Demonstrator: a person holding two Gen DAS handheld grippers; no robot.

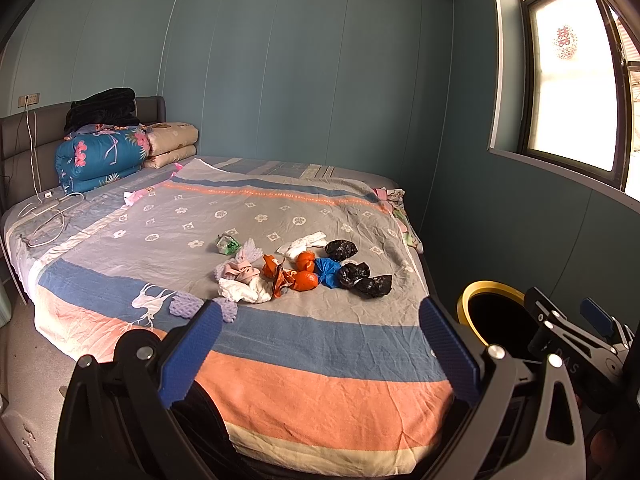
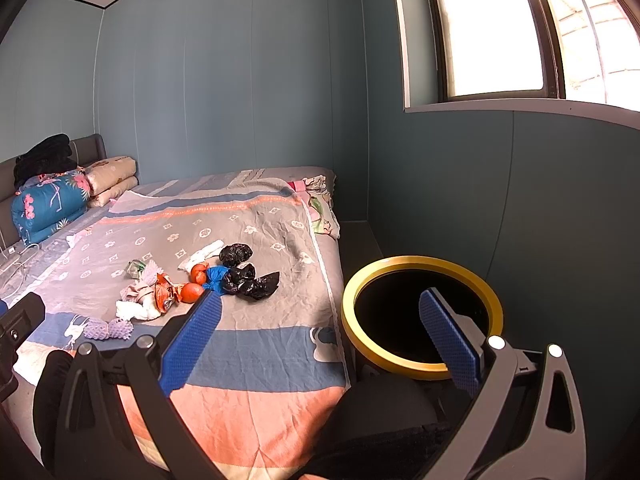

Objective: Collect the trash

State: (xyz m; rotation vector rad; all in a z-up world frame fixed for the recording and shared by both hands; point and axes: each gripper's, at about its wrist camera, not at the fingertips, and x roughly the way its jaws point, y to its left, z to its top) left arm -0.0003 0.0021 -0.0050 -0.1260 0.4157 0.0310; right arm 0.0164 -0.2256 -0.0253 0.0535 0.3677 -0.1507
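Trash (image 1: 304,268) fills left view; bin (image 2: 422,264) whole only in right.

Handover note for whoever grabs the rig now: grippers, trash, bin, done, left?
Left gripper: open, empty, short of the pile.
Right gripper: open, empty, between the bed and the bin.
Trash pile sits mid-bed: black bags, a blue bag, orange peels, white tissues, purple foam nets.
Bin with yellow rim stands open on the floor beside the bed.
Done: nothing visibly collected.
Left: every piece goes into the bin.
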